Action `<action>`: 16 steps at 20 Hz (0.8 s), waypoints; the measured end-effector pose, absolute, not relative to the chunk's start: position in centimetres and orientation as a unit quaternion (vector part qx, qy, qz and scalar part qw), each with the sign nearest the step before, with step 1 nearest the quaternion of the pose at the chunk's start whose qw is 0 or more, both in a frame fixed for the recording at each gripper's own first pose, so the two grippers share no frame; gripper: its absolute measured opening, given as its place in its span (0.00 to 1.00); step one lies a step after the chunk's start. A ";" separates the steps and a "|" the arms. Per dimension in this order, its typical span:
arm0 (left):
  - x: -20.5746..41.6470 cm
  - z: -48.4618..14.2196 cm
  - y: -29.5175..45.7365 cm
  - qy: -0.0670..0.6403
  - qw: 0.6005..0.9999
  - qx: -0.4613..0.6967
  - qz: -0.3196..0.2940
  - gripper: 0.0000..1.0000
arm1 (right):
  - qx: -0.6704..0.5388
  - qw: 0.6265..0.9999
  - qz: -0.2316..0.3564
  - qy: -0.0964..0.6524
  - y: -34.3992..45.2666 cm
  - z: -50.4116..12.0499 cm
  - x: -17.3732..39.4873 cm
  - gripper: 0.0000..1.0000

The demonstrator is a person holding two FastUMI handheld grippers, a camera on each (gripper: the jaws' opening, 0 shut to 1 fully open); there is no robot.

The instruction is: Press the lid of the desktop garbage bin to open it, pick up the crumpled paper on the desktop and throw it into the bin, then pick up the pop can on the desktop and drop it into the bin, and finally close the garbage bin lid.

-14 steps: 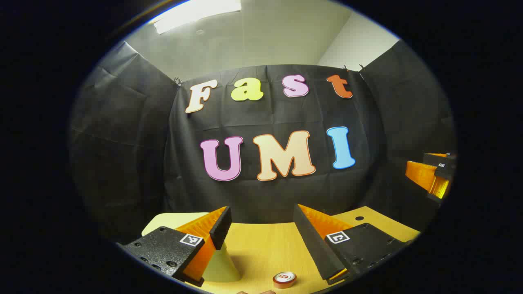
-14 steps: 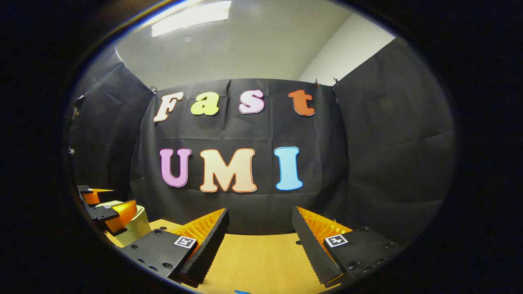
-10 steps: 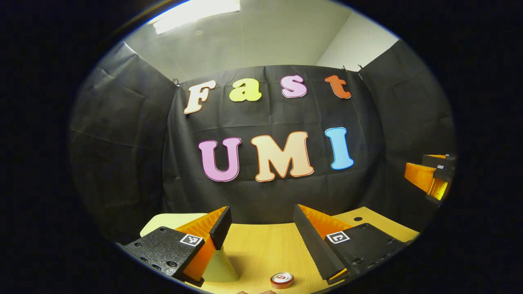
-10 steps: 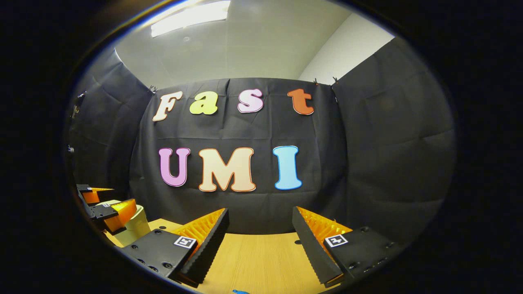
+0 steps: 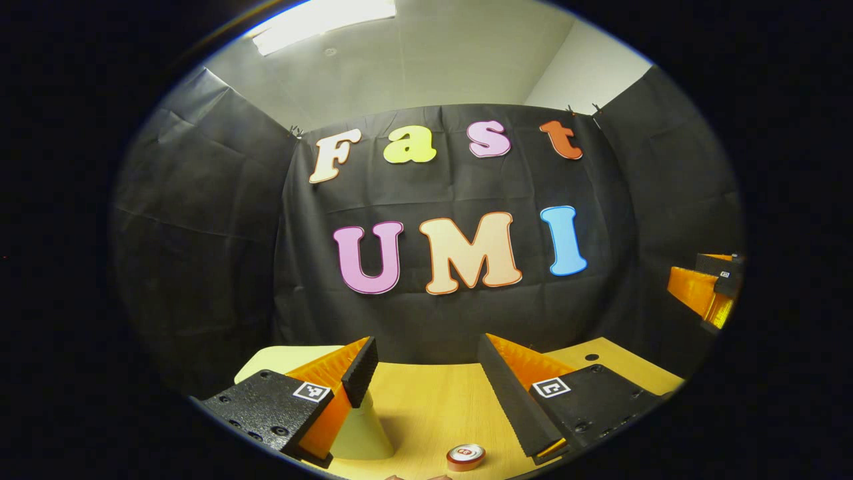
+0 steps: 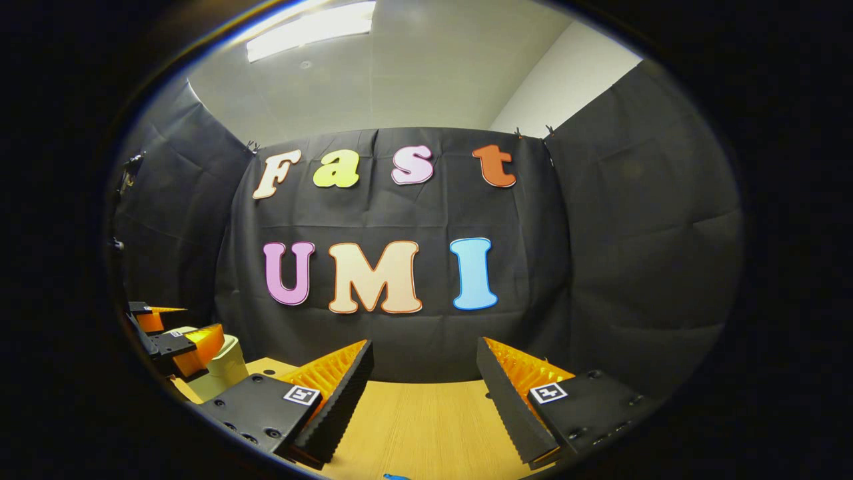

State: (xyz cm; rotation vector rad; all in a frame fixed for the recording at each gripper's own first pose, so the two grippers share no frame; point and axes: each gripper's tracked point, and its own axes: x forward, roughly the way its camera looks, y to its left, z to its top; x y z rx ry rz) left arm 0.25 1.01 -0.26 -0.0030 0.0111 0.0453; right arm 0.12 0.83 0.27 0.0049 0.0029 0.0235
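In the left gripper view, the left gripper [image 5: 426, 387] has its two fingers spread wide apart with nothing between them; beyond the gap lies only the wooden table [image 5: 433, 407]. Its left finger stands in front of the pale yellow-green bin [image 5: 363, 433], whose top edge shows behind that finger, but whether the finger touches the bin cannot be told. The pop can [image 5: 465, 457] stands upright on the table near the bottom edge, just left of the right finger and apart from it; its red and white top faces up, and the marking on it is too small to read. Each finger mount carries a small square black-and-white marker tag. At the far right edge of this view the right gripper [image 5: 710, 290] hangs above the table, well apart from the can. In the right gripper view, the right gripper [image 6: 423, 393] is likewise wide open and holds nothing, with bare table [image 6: 426, 427] between its fingers. A small blue thing [image 6: 393, 476] peeks up at the bottom edge; what it is cannot be told. At the far left of this view the left gripper [image 6: 166, 337] sits just in front of the bin [image 6: 226, 363], its fingers parted, and contact with the bin cannot be judged.
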 end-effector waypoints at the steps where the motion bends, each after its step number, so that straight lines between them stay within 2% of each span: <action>1: 0.3 -0.2 1.2 0.005 1.000 -0.001 0.025 0.94 | 0.002 1.000 0.013 0.003 0.9 0.1 0.2 0.98; 5: 0.5 -0.2 1.4 0.003 1.000 -0.001 0.027 0.94 | 0.002 1.000 0.018 0.009 1.3 -0.2 0.4 0.98; 7: 0.5 0.0 1.9 -0.001 0.999 -0.001 0.032 0.89 | -0.002 1.000 0.020 0.008 1.4 -0.2 0.3 0.98; 12: 0.8 -0.9 2.5 0.011 0.999 -0.006 0.035 0.49 | -0.005 1.000 0.028 0.012 2.1 -0.4 0.6 0.98; 13: 0.8 -0.9 2.8 0.013 0.999 -0.006 0.039 0.55 | -0.005 1.000 0.028 0.012 2.1 -0.5 0.6 0.98; 14: 0.9 -1.0 3.0 0.014 0.999 -0.005 0.040 0.46 | -0.005 0.999 0.029 0.012 2.3 -0.4 0.6 0.98; 16: 1.0 -1.0 3.5 0.013 0.999 -0.002 0.043 0.42 | -0.005 0.999 0.030 0.013 2.6 -0.4 0.7 0.98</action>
